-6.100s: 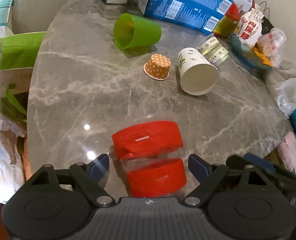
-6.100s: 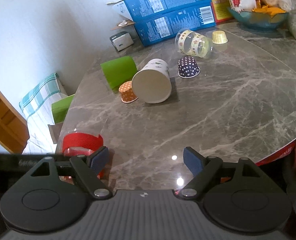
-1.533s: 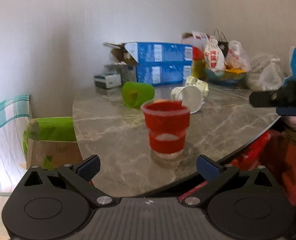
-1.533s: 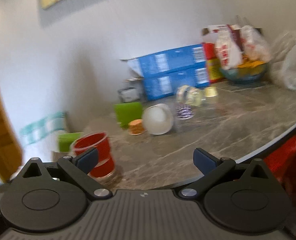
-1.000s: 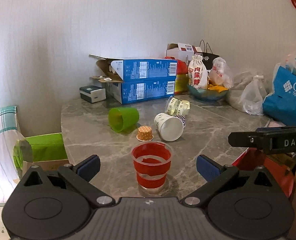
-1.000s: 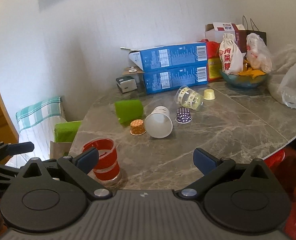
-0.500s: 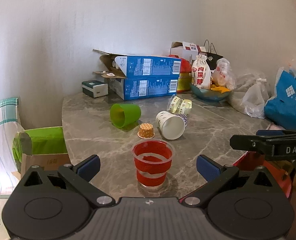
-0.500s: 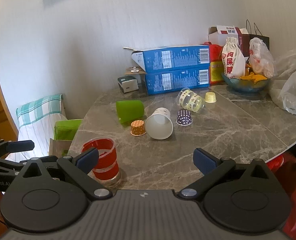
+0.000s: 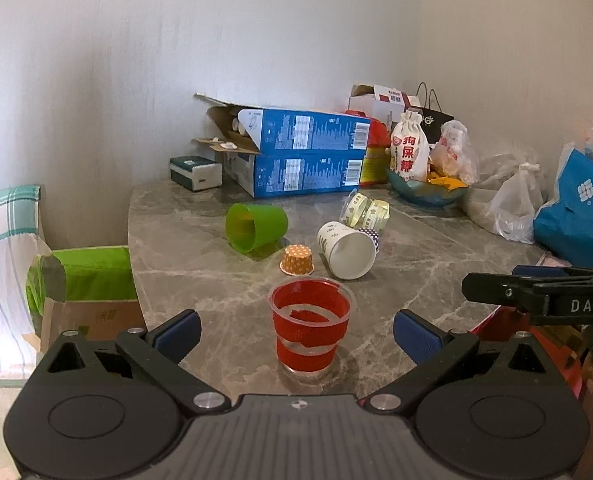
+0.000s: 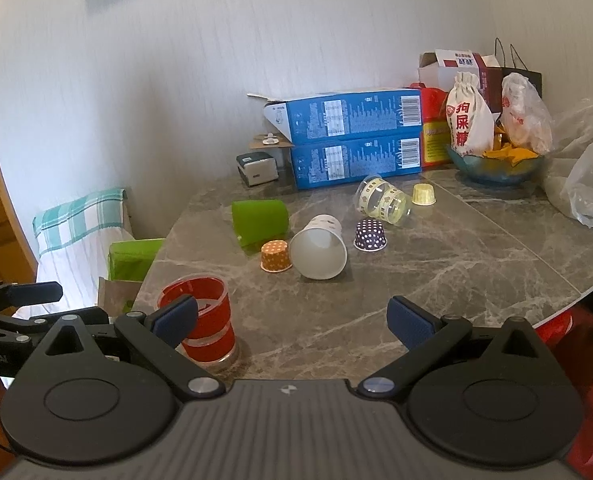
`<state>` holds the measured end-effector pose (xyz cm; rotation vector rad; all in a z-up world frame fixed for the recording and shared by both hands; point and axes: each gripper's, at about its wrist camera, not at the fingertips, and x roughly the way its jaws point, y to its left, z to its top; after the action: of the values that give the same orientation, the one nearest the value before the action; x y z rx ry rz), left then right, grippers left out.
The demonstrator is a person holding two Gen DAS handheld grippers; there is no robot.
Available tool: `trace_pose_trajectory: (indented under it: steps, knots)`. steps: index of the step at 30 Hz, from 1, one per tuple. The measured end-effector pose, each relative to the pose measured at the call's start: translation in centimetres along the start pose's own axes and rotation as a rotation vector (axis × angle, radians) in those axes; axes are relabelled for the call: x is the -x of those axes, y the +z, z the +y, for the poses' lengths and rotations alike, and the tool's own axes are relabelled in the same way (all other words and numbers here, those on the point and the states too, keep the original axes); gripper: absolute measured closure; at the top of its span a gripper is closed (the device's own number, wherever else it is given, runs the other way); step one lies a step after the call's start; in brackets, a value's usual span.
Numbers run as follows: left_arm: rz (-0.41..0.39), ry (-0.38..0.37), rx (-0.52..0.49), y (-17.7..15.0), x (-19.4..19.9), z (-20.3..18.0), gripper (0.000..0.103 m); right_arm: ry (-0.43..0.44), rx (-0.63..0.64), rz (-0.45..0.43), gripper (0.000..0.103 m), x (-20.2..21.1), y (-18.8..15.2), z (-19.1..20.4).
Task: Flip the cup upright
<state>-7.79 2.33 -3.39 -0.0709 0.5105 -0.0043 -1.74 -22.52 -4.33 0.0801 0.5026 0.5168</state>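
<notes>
A clear cup with red bands (image 9: 311,325) stands upright, mouth up, near the front edge of the grey marble table (image 9: 200,280); it also shows in the right wrist view (image 10: 200,322). My left gripper (image 9: 296,334) is open and empty, pulled back off the table edge with the cup between its finger lines but apart from them. My right gripper (image 10: 292,320) is open and empty, to the right of the cup. A green cup (image 9: 256,226), a white paper cup (image 9: 348,250) and a clear yellow-banded cup (image 9: 362,210) lie on their sides further back.
Small cupcake liners, orange (image 9: 296,260), purple (image 10: 370,234) and yellow (image 10: 423,194), sit mouth down among the cups. Blue boxes (image 9: 304,160), a snack bowl (image 10: 496,166) and plastic bags (image 9: 512,200) line the back and right. A green bag (image 9: 84,276) stands left of the table.
The red-banded cup lay between my left fingers earlier; it now stands upright and released. Both grippers have pulled back from the table and have barely moved in the last half second.
</notes>
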Motion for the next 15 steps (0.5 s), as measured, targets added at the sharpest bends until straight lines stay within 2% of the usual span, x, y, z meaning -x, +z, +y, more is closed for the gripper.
trace_pose_trajectory:
  steps: [15]
  knots:
    - [-0.005, -0.005, 0.016, -0.22, 0.02, -0.23, 0.0, 0.01, 0.018, -0.003, 0.001, -0.16, -0.33, 0.31]
